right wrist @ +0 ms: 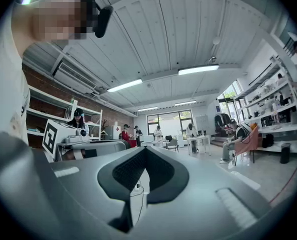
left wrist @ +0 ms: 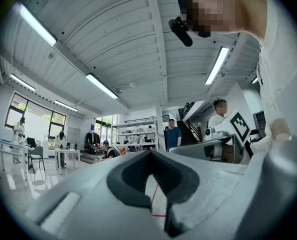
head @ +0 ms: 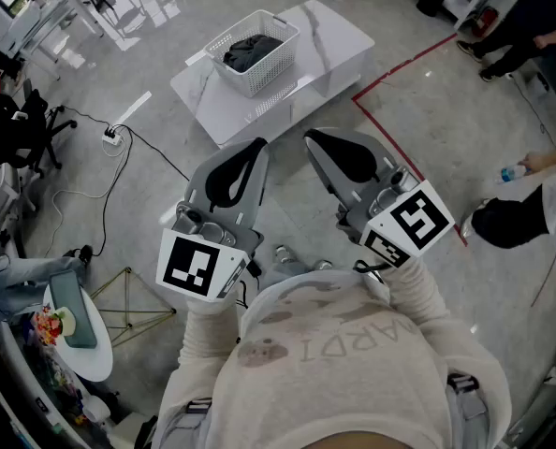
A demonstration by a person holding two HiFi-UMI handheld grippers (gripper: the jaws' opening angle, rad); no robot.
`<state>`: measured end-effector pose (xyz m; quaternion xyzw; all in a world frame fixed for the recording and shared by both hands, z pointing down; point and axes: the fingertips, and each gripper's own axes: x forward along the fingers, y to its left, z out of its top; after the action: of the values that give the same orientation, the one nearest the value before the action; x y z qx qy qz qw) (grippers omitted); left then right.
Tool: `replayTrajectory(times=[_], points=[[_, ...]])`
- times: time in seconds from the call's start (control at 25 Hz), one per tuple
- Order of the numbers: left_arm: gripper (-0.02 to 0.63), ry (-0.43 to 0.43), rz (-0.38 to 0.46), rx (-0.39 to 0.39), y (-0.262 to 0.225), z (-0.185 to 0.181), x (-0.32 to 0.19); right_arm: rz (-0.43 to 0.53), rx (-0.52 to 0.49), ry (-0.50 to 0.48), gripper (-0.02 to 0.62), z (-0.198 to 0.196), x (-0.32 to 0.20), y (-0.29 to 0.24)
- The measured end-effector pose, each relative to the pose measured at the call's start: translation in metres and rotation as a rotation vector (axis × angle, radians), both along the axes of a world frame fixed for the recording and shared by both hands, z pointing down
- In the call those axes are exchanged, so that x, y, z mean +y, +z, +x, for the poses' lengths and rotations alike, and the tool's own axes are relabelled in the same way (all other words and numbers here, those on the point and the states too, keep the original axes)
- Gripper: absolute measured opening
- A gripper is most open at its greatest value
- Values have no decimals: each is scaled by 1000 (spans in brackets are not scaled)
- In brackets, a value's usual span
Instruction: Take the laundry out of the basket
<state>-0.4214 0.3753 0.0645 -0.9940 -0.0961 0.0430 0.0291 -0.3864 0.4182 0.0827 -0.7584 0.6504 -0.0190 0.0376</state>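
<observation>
A white lattice laundry basket (head: 270,71) stands on a low white table (head: 339,37) ahead of me in the head view. Dark laundry (head: 252,51) lies bunched inside it. Both grippers are held close to my chest, well short of the table and pointing toward it. My left gripper (head: 259,145) has its jaw tips touching and holds nothing. My right gripper (head: 312,137) is also shut and empty. The left gripper view shows the left gripper (left wrist: 149,152) aimed up at the room, and the right gripper (right wrist: 145,148) does the same in its own view; neither shows the basket.
A power strip (head: 111,137) with a black cable lies on the floor to the left. Red tape (head: 402,71) marks the floor right of the table. A small round table (head: 86,358) and a yellow frame (head: 128,302) stand at my left. A person (head: 526,209) crouches at right.
</observation>
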Motion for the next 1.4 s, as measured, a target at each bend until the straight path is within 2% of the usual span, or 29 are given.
replayTrajectory(times=[0.6,0.96,1.16,1.4], points=[[0,-18,15,10,0,-7,-25,27,-1,-1,28,-6,-21,-1],[0,20,-5,9,14,-4,-51,17,3,30,28,-6,-38,11],[0,36,-17,3,17,14,-59,17,-13,49,26,13,-42,12],[0,-2,-8,-10,20,48,-84,9,-8,15,26,51,-69,15]])
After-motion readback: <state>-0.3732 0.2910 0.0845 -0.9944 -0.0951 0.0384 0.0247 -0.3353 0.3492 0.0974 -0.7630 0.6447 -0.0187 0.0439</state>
